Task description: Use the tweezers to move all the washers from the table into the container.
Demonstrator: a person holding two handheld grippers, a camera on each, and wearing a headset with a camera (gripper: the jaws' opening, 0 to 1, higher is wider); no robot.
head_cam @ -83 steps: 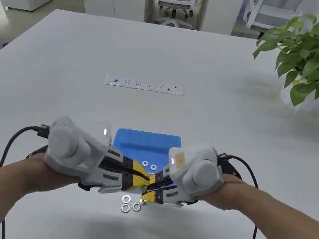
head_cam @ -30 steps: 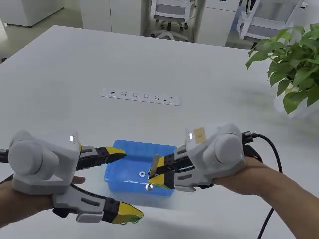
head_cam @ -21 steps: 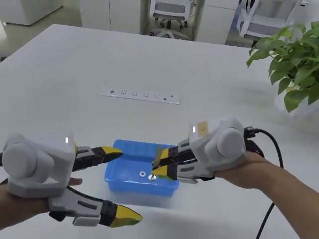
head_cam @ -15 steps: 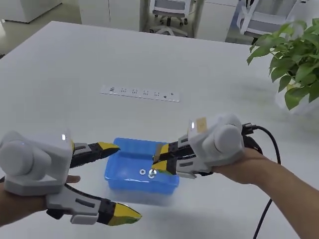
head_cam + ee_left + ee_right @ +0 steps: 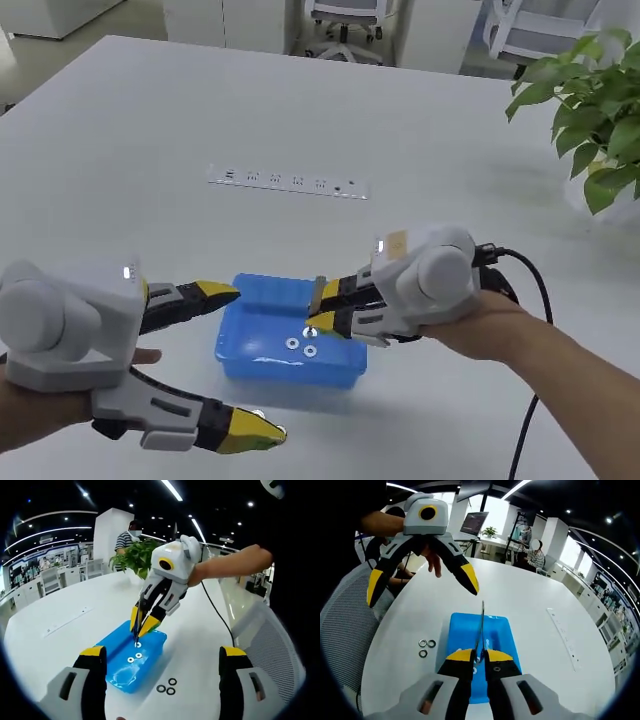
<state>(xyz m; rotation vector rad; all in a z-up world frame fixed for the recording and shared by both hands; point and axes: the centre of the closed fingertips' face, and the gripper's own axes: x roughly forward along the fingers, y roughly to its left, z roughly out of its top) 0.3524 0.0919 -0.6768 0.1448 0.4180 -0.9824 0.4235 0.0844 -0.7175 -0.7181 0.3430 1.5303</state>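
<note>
Big white table (image 5: 450,180) takes up most of the head view. A leafy potted plant (image 5: 590,110) stands at its far right, and a white power strip (image 5: 288,182) lies flat out past the middle.

The left gripper (image 5: 257,362) is at the near left with its jaws spread wide and nothing between them. One yellow tip sits by the left edge of the blue container (image 5: 262,305), the other is low over the table just in front of it.

The right gripper (image 5: 322,310) comes in from the right, jaws squeezed nearly together on a pair of tweezers (image 5: 481,625). These stick straight out forward and angle down into the container, tips roughly over its middle.

Now the small stuff. There are three washers in the container (image 5: 138,655): two lie flat on the blue floor, and the third is right at the tweezers' tips. Honestly can't tell if that one is pinched or just lying there.

Three loose washers (image 5: 172,681) sit in a tight little cluster on the bare table, just beside the container's long side and well apart from the tweezers. In the left gripper view they fall between that gripper's two jaws — nearer the right-hand one. In the head view one of them peeks out just beside the lower yellow tip.
</note>
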